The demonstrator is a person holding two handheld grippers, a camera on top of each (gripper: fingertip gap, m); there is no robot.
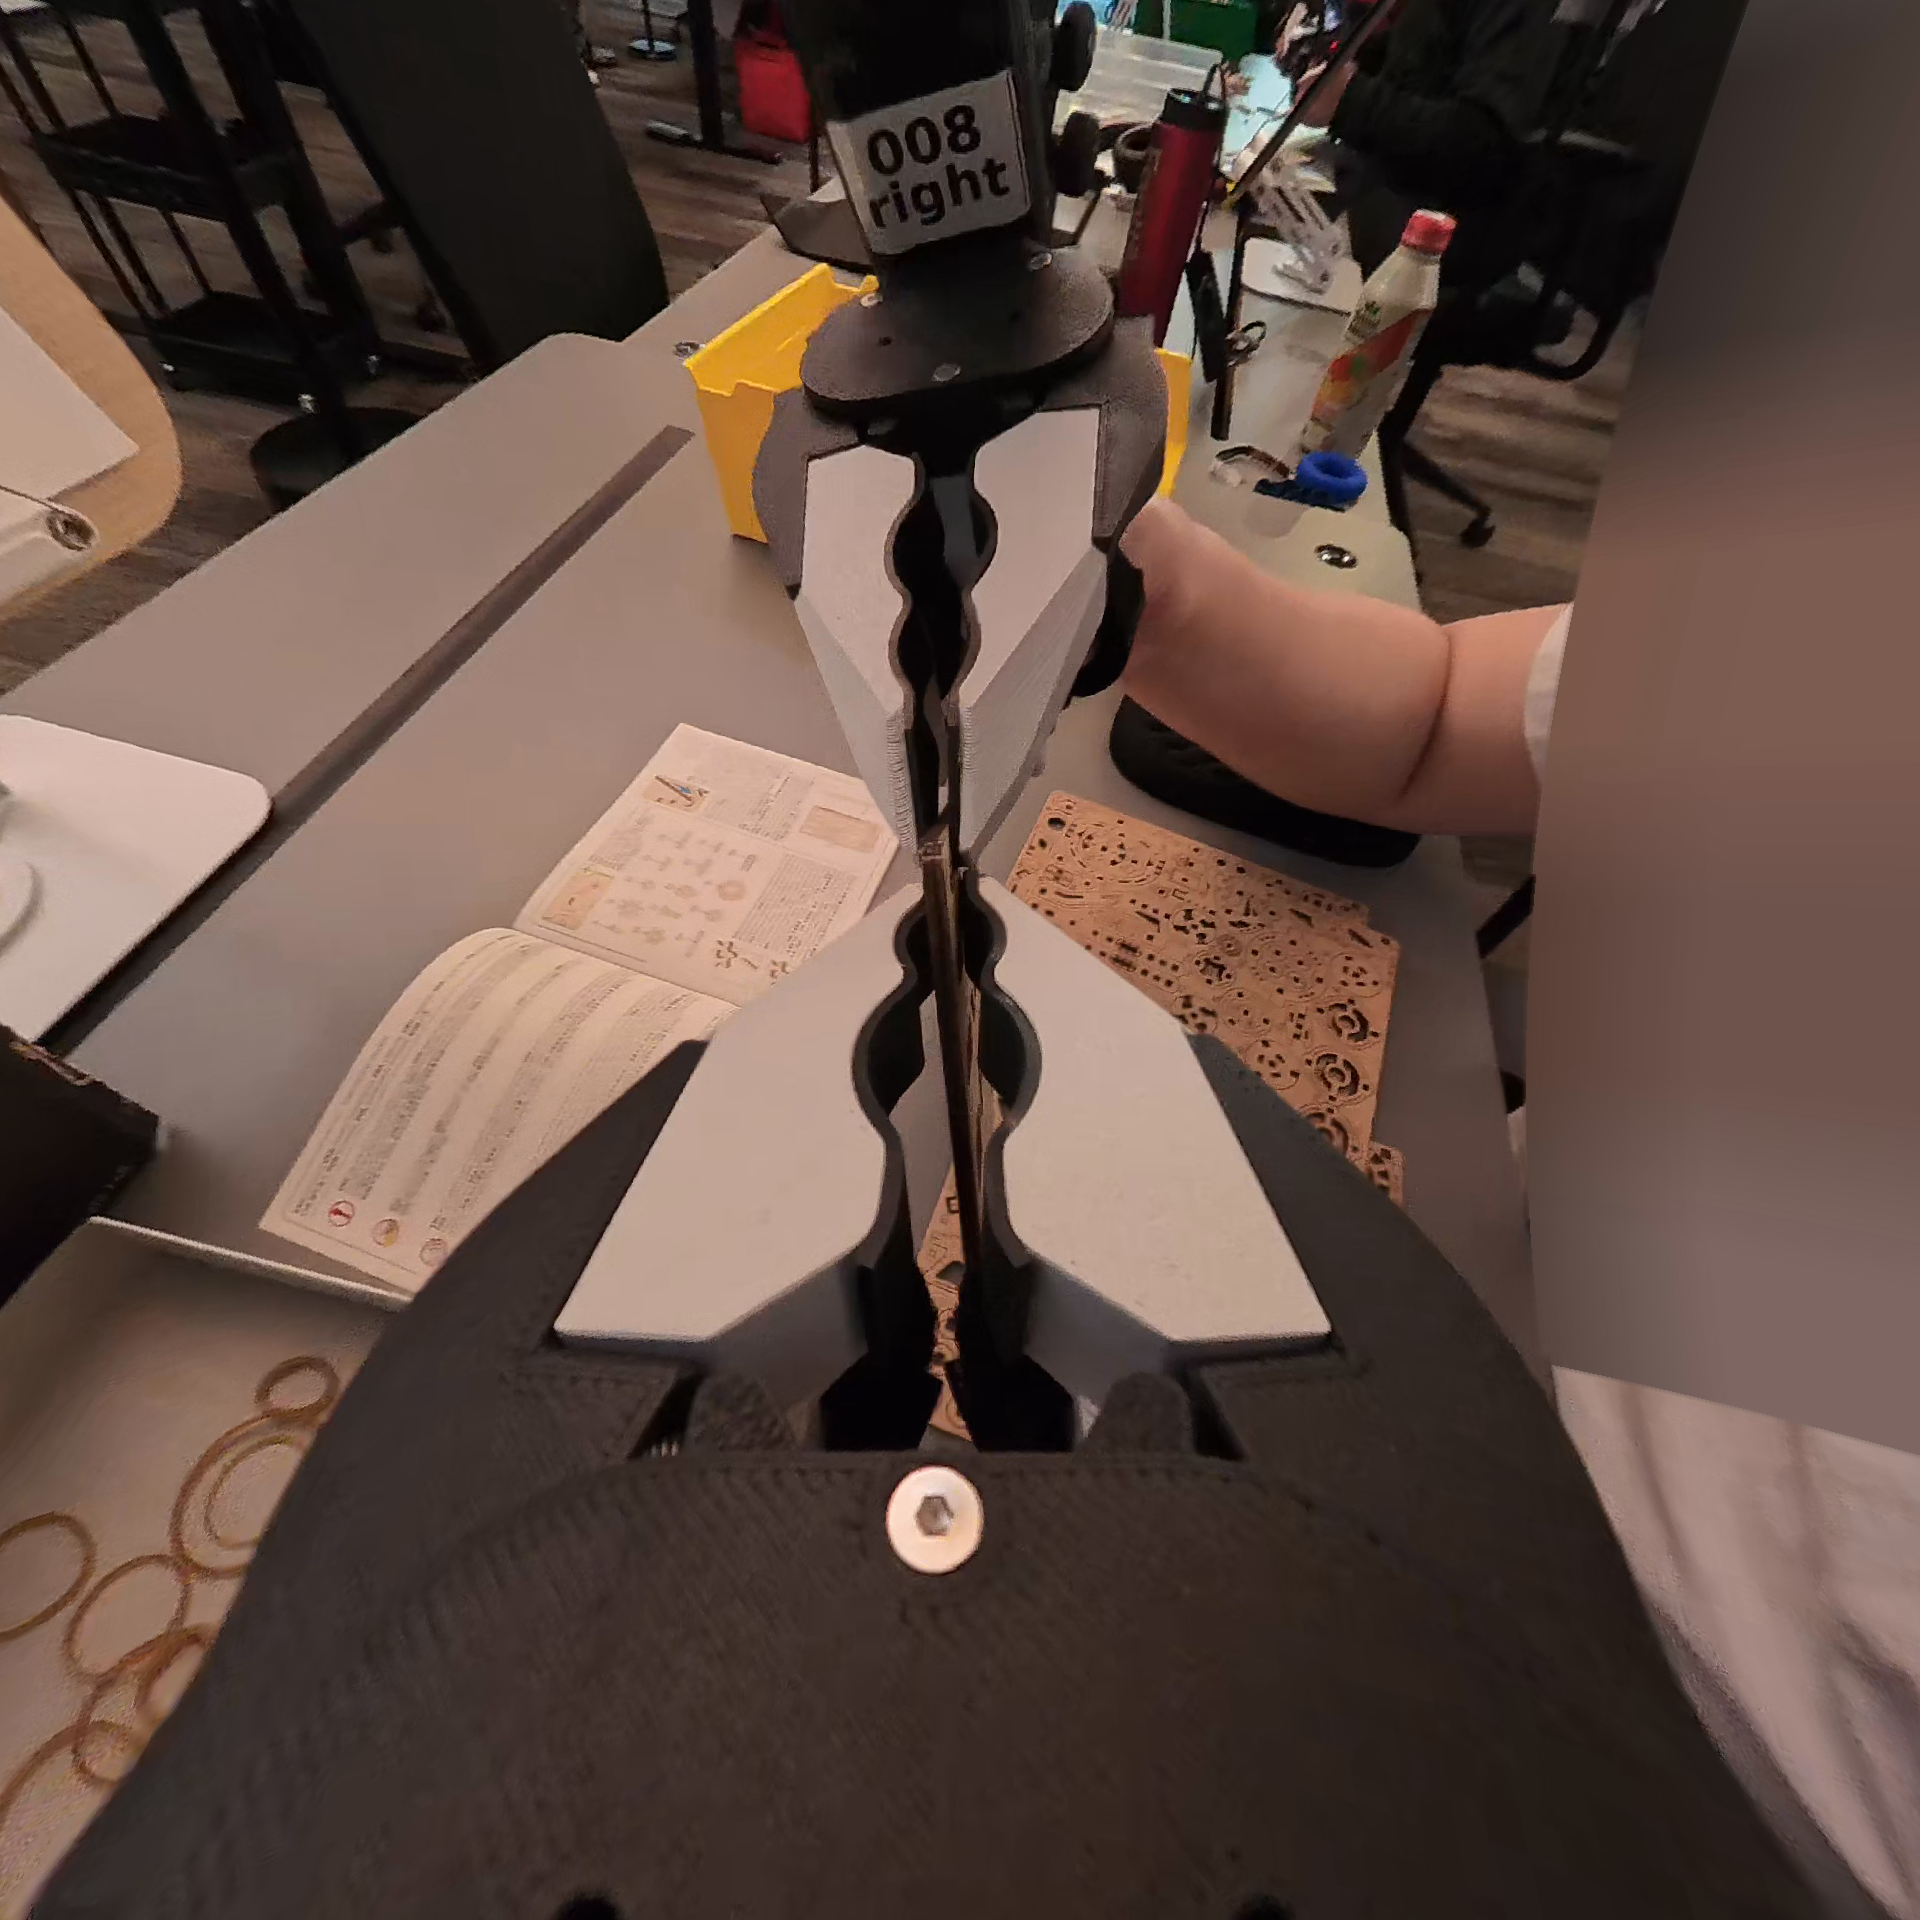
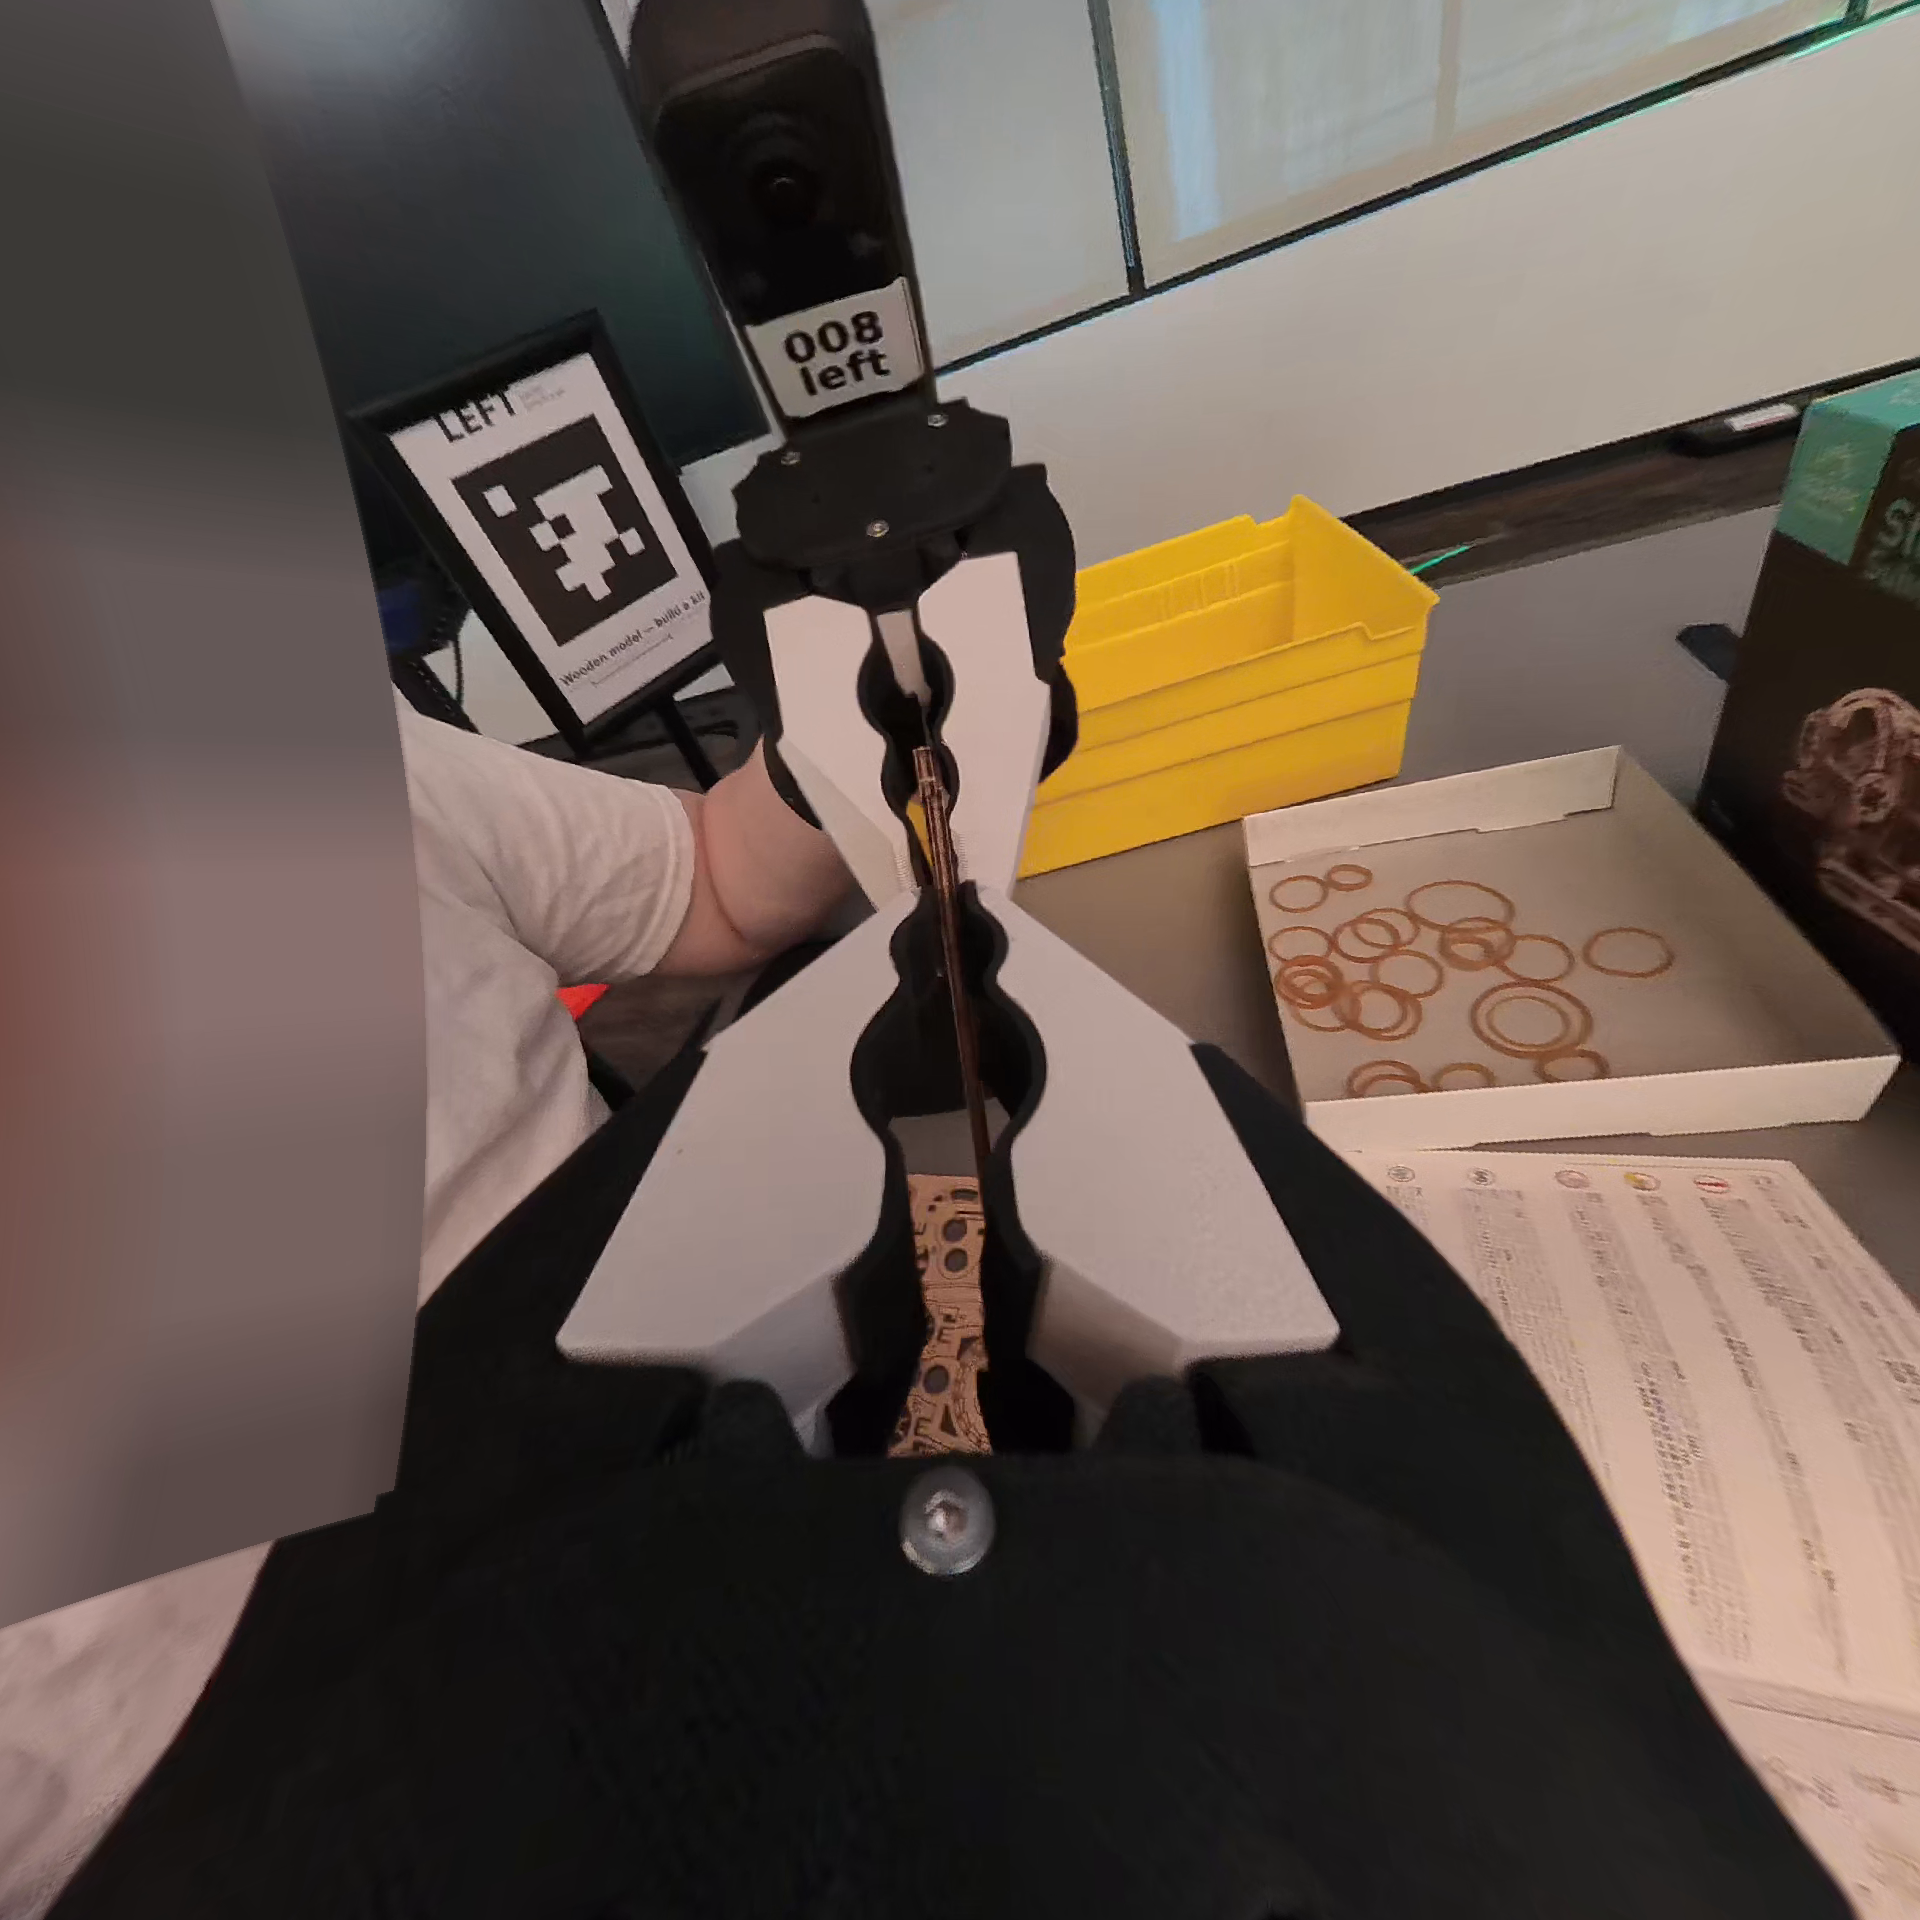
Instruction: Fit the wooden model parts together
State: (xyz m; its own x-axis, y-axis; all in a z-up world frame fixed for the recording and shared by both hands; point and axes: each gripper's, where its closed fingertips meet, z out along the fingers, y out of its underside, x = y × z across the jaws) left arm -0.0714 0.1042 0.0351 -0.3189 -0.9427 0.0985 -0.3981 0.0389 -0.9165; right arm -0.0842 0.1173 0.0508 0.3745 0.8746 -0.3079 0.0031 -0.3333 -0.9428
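Note:
A thin wooden sheet of model parts is held upright, edge-on, above the table. My left gripper is shut on one end of it. My right gripper faces it tip to tip and is shut on the other end. In the right wrist view the same sheet runs between the fingers of my right gripper into those of my left gripper. A second flat wooden parts sheet lies on the grey table below, and it also shows between the fingers in the right wrist view.
An open instruction booklet lies left of the flat sheet. A yellow bin stands at the back. A white tray holds several rubber bands. A kit box and a marker sign stand nearby. A person's arm rests on the table. Left and right tips are no more than a few centimetres apart.

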